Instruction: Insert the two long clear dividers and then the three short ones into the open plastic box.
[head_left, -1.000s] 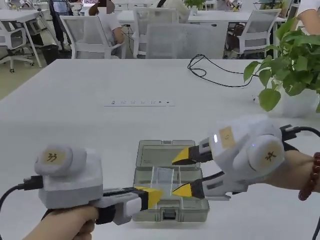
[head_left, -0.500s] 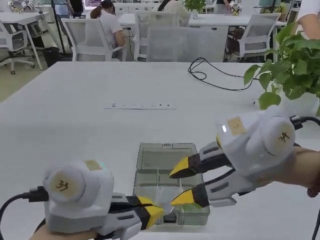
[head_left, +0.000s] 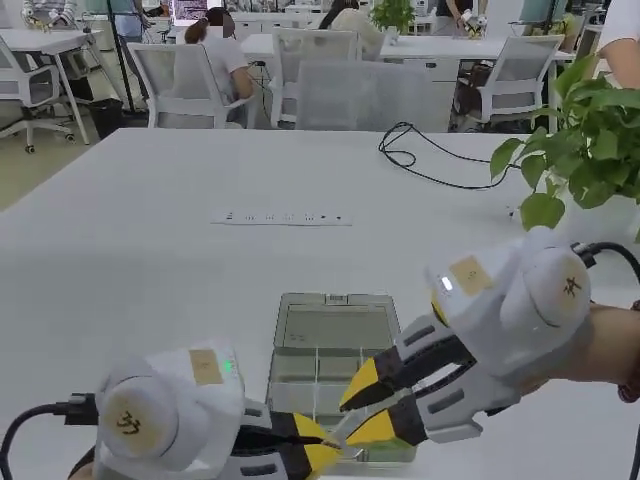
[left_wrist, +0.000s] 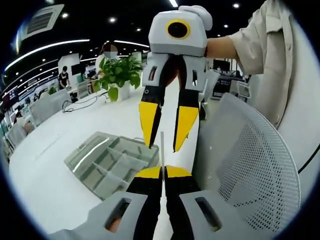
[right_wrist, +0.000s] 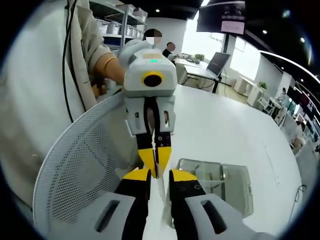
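Clamping a divider (left_wrist: 162, 150) in my left gripper (left_wrist: 163, 172), I keep my right gripper (right_wrist: 159, 175) spread around it. It is likely a short one. Next: line it up with a free box (head_left: 335, 325) slot, then press down.

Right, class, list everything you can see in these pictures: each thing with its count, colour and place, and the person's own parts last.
plastic box: one, clear grey, lid open, on the table in front of the person
divider: one, clear, edge-on in the left gripper's jaws, free end at the right gripper's tips
table: one, white, under the box
socket strip: one, white, mid-table beyond the box
cable: one, black, far side of the table
plant: one, green, table's right edge
mesh chair: one, white, beside the person
left gripper: white, yellow tips, shut on the divider
right gripper: white, yellow tips, open
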